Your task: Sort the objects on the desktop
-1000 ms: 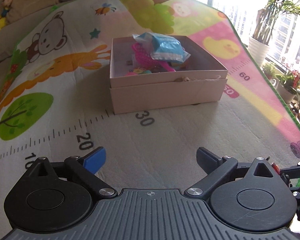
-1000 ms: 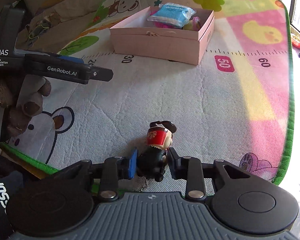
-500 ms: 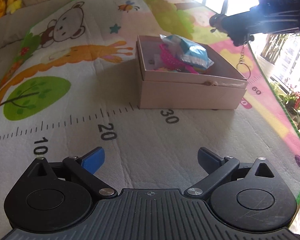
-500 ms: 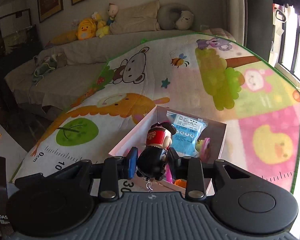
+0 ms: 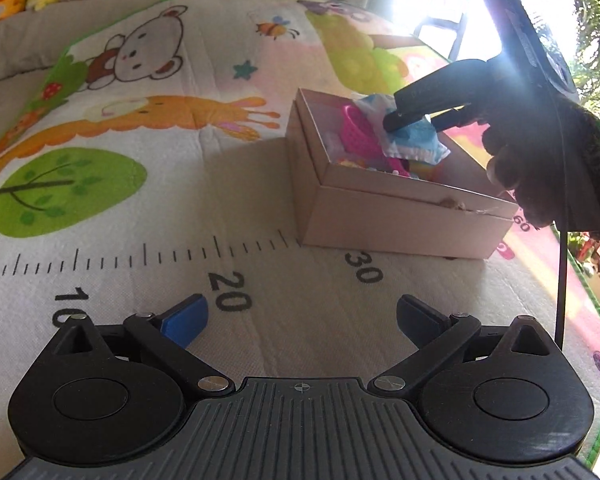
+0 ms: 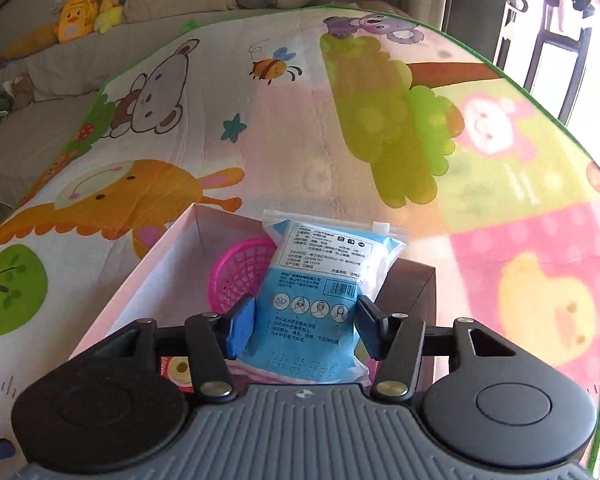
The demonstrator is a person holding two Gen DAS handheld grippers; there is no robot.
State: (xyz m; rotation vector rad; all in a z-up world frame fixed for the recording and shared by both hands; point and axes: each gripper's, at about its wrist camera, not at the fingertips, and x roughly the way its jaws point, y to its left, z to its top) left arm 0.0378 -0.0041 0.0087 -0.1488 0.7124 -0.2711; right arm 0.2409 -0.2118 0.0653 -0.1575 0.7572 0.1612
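The right tongs (image 6: 306, 320) hang directly over the open pink box (image 5: 400, 220), tipped down into it. Their jaws are opening and pinch nothing. A blue packet (image 6: 324, 280) shows between the two fingers, but it lies in the box beneath them, and as far as I can tell the pads do not press it. The packet's long axis runs straight away from the tongs, along the line they point. It leans on a pink basket (image 6: 240, 276) just to its left. A small red and cream thing (image 6: 178, 366) peeks out under the left finger; I cannot tell what it is.

The left tongs (image 5: 302, 312) are spread wide and empty above the play mat (image 5: 140, 200), near the printed ruler marks. From them the box lies ahead and off to the right, well apart, with one corner turned towards them.

So the right hand is much the nearer to the box, and anything let go there should land inside it. I see nothing loose on the mat in front of either pair of tongs, so my guess is that the next pick lies outside these views.
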